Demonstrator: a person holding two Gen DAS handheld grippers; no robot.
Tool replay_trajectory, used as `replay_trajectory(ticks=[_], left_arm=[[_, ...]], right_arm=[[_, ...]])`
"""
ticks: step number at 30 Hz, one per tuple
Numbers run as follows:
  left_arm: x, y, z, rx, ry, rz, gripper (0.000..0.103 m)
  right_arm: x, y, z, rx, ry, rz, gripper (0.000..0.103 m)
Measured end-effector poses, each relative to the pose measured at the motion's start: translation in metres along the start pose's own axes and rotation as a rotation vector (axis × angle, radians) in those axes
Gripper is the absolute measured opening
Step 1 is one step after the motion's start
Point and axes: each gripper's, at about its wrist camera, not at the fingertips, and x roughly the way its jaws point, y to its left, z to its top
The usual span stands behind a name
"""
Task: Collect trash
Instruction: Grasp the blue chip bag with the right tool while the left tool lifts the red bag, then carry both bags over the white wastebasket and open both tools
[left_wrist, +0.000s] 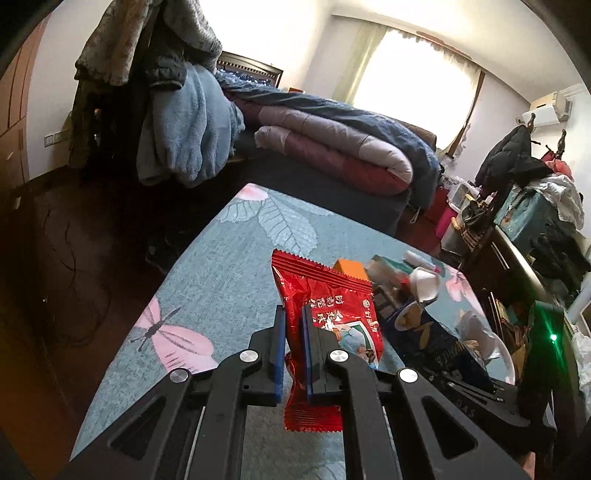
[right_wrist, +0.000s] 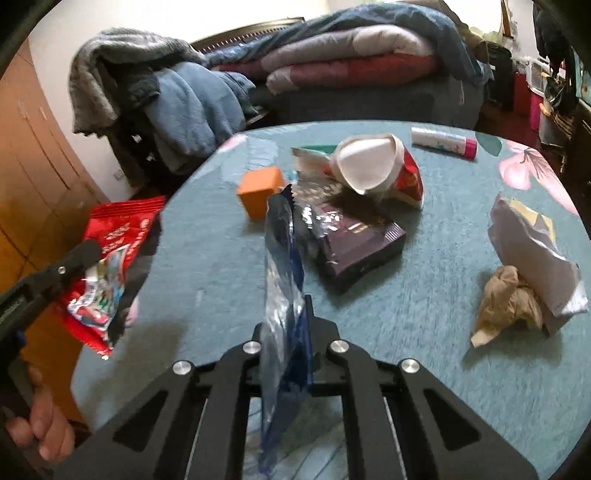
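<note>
So the left gripper (left_wrist: 293, 325) has its jaws pinched down tight on a red snack wrapper (left_wrist: 325, 317), the blue pads squeezing the crinkled foil with only the wrapper's thickness between them. The wrapper sticks up past the fingertips toward 12 o'clock and a bit hangs out below too. It's held up off the teal floral tablecloth (left_wrist: 207, 266), not resting on it. From the right wrist view that same red wrapper (right_wrist: 110, 258) shows up out at 9 o'clock, hanging past the table's left edge, in the left gripper (right_wrist: 110, 254).

The right gripper (right_wrist: 291, 317) is likewise clamped nearly shut, on a blue and clear plastic wrapper (right_wrist: 282, 280) that stands up tall between the fingers and trails down under them.

Everything else is sitting on the table in the right wrist view: an orange cube (right_wrist: 260, 192) at about 11 o'clock, a dark brown box (right_wrist: 360, 247) just right of the blue wrapper, and a crushed paper cup (right_wrist: 369, 166) at 12 to 1 o'clock lying on top of some more wrappers. A white tube with a pink cap (right_wrist: 443, 142) is over at 1 o'clock near the far edge. At 3 o'clock there's a crumpled brown paper (right_wrist: 506, 302) touching a white paper bag (right_wrist: 532, 258).

Behind the table there's a bed with folded quilts (left_wrist: 332, 144).
</note>
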Motion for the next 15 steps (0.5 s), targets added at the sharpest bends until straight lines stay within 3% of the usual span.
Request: replay_trajectory(ticks=[7,15], left_arm=[[-0.021,-0.027,0.000,0.032,-0.006,-0.060,0.008],[-0.024,-0.102,-0.006,0.145,-0.007,-0.171,0.008]], right_arm=[[-0.055,-0.001,-0.010,0.004,-0.095,0.014,0.008],[-0.121,-0.058,-0.031,0.093,-0.189,-0.053,0.008]])
